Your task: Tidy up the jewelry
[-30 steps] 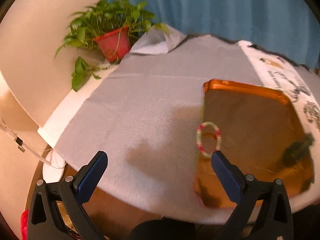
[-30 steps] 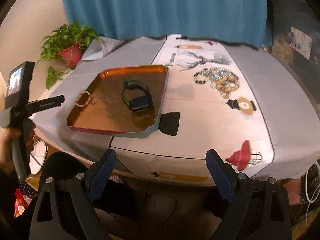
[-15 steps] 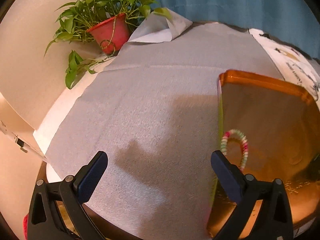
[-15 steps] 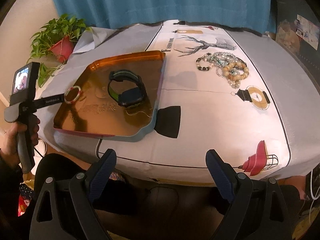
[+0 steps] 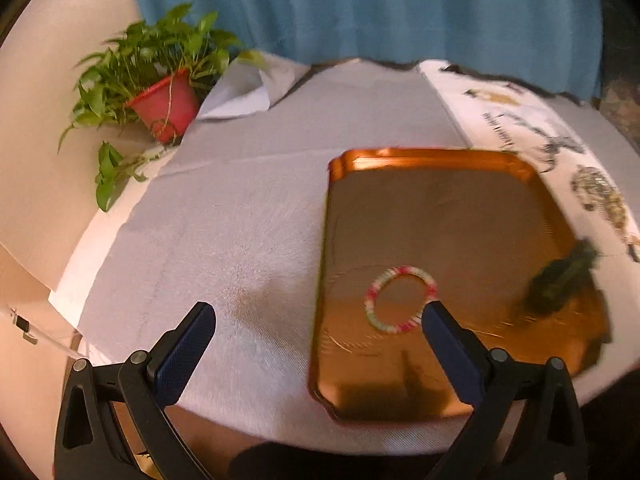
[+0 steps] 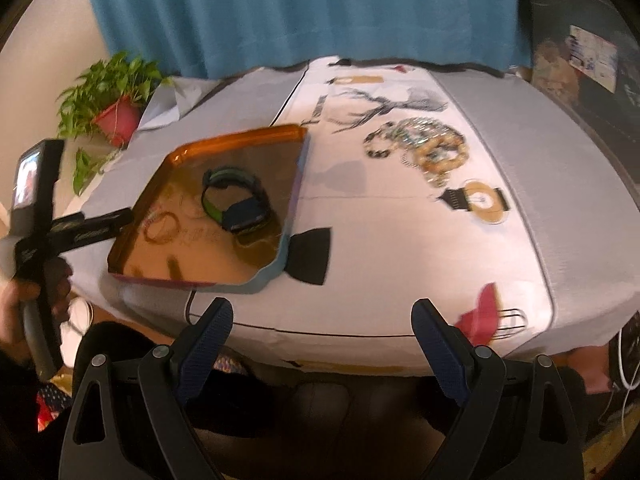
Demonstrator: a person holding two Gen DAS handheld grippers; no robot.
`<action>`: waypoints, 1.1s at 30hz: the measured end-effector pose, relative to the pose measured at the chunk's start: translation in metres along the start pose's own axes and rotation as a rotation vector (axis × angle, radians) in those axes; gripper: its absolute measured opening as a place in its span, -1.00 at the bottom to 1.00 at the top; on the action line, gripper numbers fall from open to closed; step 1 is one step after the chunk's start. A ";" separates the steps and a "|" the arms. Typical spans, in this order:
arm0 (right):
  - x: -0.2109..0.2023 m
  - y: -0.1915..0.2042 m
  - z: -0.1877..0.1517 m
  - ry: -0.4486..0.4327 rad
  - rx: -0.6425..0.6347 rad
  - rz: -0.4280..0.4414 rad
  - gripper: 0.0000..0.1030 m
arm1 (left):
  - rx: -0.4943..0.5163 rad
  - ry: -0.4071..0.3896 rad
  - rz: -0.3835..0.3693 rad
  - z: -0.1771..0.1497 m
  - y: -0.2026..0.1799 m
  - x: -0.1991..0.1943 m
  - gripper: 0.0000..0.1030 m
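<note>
An orange tray (image 5: 436, 158) (image 6: 236, 138) sits on the table. A pink-and-green beaded bracelet (image 5: 400, 299) (image 6: 160, 227) lies flat in its near left part. A dark watch with a green-lined strap (image 6: 236, 204) (image 5: 560, 280) lies in the tray too. A pile of beaded bracelets and necklaces (image 6: 424, 146) (image 5: 600, 196) lies on the white printed cloth right of the tray. My left gripper (image 5: 316, 326) is open and empty, its right fingertip just short of the bracelet; it also shows in the right wrist view (image 6: 92, 228). My right gripper (image 6: 322, 320) is open and empty at the table's front edge.
A potted plant in a red pot (image 5: 160, 96) (image 6: 112, 112) stands at the back left. A grey cloth (image 5: 224, 208) covers the table, with a white printed runner (image 6: 400, 232) over it. A blue curtain (image 6: 304, 12) hangs behind.
The bracelet has left my left gripper and now lies flat in the tray. My left gripper has drawn back. My right gripper has shifted slightly; both views are blurred by motion.
</note>
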State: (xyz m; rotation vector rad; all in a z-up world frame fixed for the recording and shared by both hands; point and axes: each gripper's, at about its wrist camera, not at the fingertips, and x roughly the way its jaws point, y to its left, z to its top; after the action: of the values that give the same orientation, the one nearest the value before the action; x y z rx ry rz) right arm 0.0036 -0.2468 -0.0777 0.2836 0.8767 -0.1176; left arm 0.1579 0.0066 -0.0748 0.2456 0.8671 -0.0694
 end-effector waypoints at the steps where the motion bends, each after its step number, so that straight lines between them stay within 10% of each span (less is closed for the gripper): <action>1: -0.004 -0.005 -0.001 -0.007 0.013 -0.002 0.76 | 0.010 -0.009 -0.010 -0.002 -0.003 -0.009 0.98; 16: -0.015 -0.114 0.039 -0.111 0.165 -0.118 0.76 | 0.108 -0.125 -0.217 0.022 -0.116 -0.106 0.99; 33: 0.152 -0.171 0.141 0.041 0.021 -0.270 0.78 | 0.236 -0.057 -0.232 0.090 -0.234 -0.034 0.99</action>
State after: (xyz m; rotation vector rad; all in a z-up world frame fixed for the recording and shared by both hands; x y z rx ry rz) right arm 0.1680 -0.4500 -0.1434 0.1866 0.9516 -0.3727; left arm 0.1656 -0.2431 -0.0366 0.3606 0.8277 -0.3951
